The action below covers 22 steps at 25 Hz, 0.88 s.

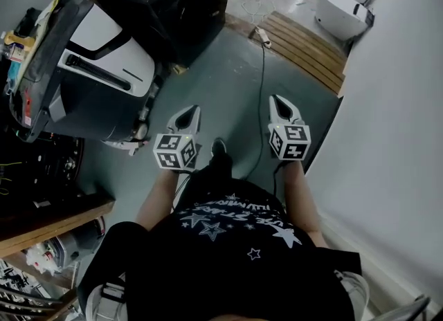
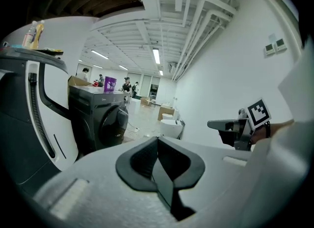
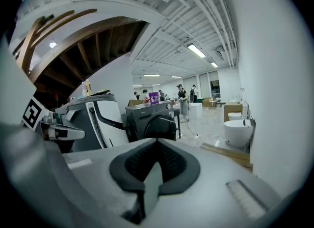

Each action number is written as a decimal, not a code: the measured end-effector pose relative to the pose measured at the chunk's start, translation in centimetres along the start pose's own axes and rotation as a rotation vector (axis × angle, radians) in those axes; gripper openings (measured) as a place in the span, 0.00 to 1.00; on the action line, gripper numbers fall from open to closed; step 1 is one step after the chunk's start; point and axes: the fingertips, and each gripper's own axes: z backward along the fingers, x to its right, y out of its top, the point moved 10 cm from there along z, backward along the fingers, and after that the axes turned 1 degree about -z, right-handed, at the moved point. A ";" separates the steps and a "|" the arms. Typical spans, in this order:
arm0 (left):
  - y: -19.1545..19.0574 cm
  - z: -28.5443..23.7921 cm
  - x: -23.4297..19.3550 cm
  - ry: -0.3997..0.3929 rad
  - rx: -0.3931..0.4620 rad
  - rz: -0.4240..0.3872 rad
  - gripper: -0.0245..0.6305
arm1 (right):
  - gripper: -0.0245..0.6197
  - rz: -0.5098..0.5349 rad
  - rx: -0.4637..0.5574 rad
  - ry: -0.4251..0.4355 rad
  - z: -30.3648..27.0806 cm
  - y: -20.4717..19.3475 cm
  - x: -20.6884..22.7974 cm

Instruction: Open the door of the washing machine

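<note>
1. The left hand-held gripper [image 2: 157, 165] has its jaws pressed together with nothing in them. It is held in the air, well short of the washer [image 2: 100, 119].
2. The right hand-held gripper [image 3: 156, 165] is also closed and empty. It is side by side with the left one but apart from it, and it is the farther of the two from the washer.
3. The washer is dark and front-loading, and it stands on the floor ahead and to the left of both. Its round door [image 3: 159, 126] looks closed.
4. Grey floor [image 1: 228, 84] lies between the jaws and the washer's front.
5. A grey-and-white appliance [image 1: 90, 70] stands just beside the washer on its near side. It is closer to the left hand-held gripper than the washer is.
6. A cable [image 1: 263, 70] runs across the floor to the right of the washer, towards the person's shoe [image 1: 218, 148].
7. Wooden planks [image 1: 304, 46] lie beyond the cable, farther right of the washer, and white toilets [image 1: 342, 12] stand past them by the wall.
8. A purple tub [image 3: 154, 97] sits on top of the washer, and people [image 3: 182, 99] stand well behind it.
</note>
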 end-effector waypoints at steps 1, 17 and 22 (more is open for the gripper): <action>0.5 -0.8 -0.7 -0.001 0.004 0.005 0.05 | 0.04 -0.002 0.006 -0.001 -0.8 0.4 0.2; 5.8 -8.2 -15.0 0.040 0.052 0.058 0.05 | 0.48 -0.026 -0.011 0.120 -19.2 8.5 -2.0; 6.7 -10.0 -17.2 0.076 0.054 0.073 0.05 | 0.48 -0.005 -0.040 0.126 -23.3 10.1 -0.8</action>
